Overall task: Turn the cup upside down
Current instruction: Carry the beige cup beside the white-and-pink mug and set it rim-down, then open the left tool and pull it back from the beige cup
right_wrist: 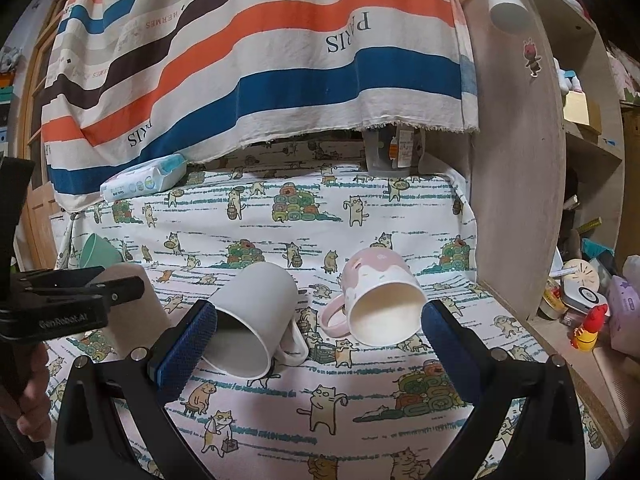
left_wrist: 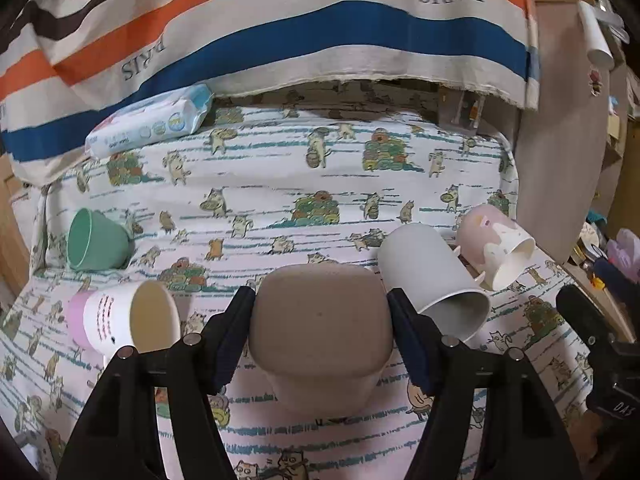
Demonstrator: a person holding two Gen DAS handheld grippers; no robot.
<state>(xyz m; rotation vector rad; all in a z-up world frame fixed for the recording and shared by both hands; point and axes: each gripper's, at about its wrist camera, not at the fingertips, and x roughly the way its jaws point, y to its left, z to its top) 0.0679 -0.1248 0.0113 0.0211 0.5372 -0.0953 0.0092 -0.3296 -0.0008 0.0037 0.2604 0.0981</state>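
Note:
My left gripper (left_wrist: 321, 336) is shut on a beige cup (left_wrist: 320, 320), held bottom-up just above the cat-print cloth; the cup also shows at the left of the right wrist view (right_wrist: 132, 304). My right gripper (right_wrist: 320, 344) is open and empty. Between and beyond its fingers lie a white mug (right_wrist: 252, 316) on its side at the left and a pink-and-white mug (right_wrist: 380, 300) on its side at the right. Both mugs show in the left wrist view, white (left_wrist: 432, 276) and pink (left_wrist: 496, 244).
A green cup (left_wrist: 96, 240) lies on its side at the far left, and a white-and-pink cup (left_wrist: 124, 320) lies near my left fingers. A wipes pack (left_wrist: 152, 120) sits at the back under a striped cloth (left_wrist: 280, 28). A wooden shelf panel (right_wrist: 516, 160) borders the right.

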